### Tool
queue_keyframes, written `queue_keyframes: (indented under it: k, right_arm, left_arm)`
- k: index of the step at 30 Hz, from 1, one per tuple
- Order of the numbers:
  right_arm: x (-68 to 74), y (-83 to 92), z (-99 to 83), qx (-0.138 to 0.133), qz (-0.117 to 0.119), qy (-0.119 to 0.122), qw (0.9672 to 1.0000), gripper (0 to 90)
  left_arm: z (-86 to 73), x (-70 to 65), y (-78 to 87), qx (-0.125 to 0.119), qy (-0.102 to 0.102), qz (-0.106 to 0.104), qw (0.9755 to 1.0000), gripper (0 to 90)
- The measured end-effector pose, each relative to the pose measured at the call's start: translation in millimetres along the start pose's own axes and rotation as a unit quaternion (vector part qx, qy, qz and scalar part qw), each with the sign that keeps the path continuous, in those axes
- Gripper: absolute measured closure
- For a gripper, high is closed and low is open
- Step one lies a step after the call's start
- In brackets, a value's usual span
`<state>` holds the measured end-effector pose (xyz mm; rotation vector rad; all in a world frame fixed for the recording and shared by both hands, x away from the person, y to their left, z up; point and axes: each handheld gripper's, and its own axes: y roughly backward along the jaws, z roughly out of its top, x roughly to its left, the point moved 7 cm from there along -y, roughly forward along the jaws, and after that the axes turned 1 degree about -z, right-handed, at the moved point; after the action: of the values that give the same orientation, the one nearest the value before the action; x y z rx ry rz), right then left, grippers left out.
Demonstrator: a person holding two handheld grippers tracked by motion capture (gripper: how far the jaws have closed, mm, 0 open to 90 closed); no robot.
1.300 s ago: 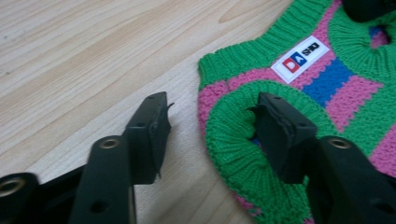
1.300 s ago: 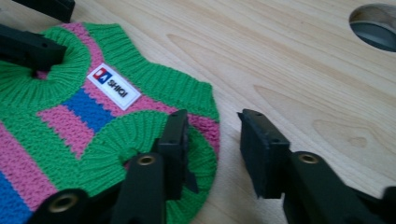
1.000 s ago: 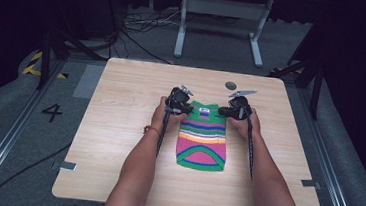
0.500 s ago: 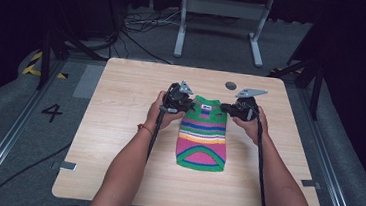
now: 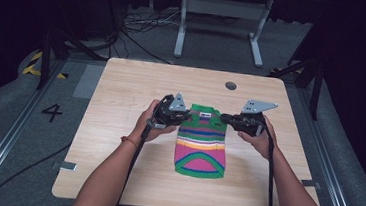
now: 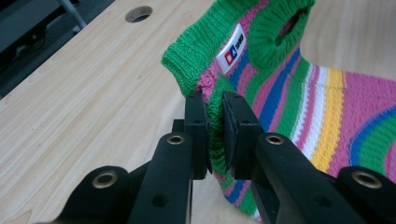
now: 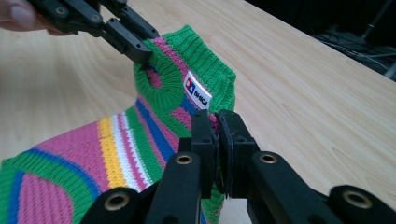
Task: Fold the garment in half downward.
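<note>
Since a second ago both tongs have drawn apart and risen, lifting the sweater's point(image 5: 201, 145) top edge off the worktop point(image 5: 118, 127). Nearest the person, its pink and green hem lies flat on the wood. Farther up, the left tongs point(image 6: 214, 135) pinch the green edge at one shoulder, and the right tongs point(image 7: 217, 149) clamp the other shoulder. The collar with its white label point(image 6: 232, 48) hangs stretched between them.
</note>
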<state>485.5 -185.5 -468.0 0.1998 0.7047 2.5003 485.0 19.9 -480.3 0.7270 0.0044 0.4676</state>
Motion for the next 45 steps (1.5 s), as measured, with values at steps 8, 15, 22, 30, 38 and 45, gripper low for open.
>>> queue_keyframes:
  k: [8,15,22,30,38,45]
  right_arm:
    - [27.0,19.4,-14.8,-0.005,0.037,0.031,0.9988,85.4]
    - [59.2,29.2,-30.9,0.013,0.072,0.068,0.9949,85.2]
    - [85.0,35.2,-45.5,0.031,0.096,0.089,0.991,85.1]
    - [107.0,40.0,-67.5,0.063,0.113,0.107,0.9858,81.5]
    - [111.7,51.7,-69.8,0.062,0.084,0.087,0.9908,74.4]
    - [128.6,40.1,-71.5,0.069,0.085,0.073,0.9914,65.7]
  left_arm:
    - [-7.5,-30.6,13.6,0.001,-0.055,-0.011,0.9984,80.8]
    - [-28.3,-59.5,26.2,0.018,-0.081,-0.031,0.996,80.6]
    - [-43.2,-81.4,33.9,0.035,-0.098,-0.05,0.9933,79.8]
    - [-59.5,-98.6,46.4,0.053,-0.094,-0.063,0.9921,69.2]
    - [-51.9,-105.2,54.7,0.019,-0.037,-0.07,0.9967,62.3]
    - [-49.6,-129.3,30.0,0.051,-0.044,-0.108,0.9918,64.0]
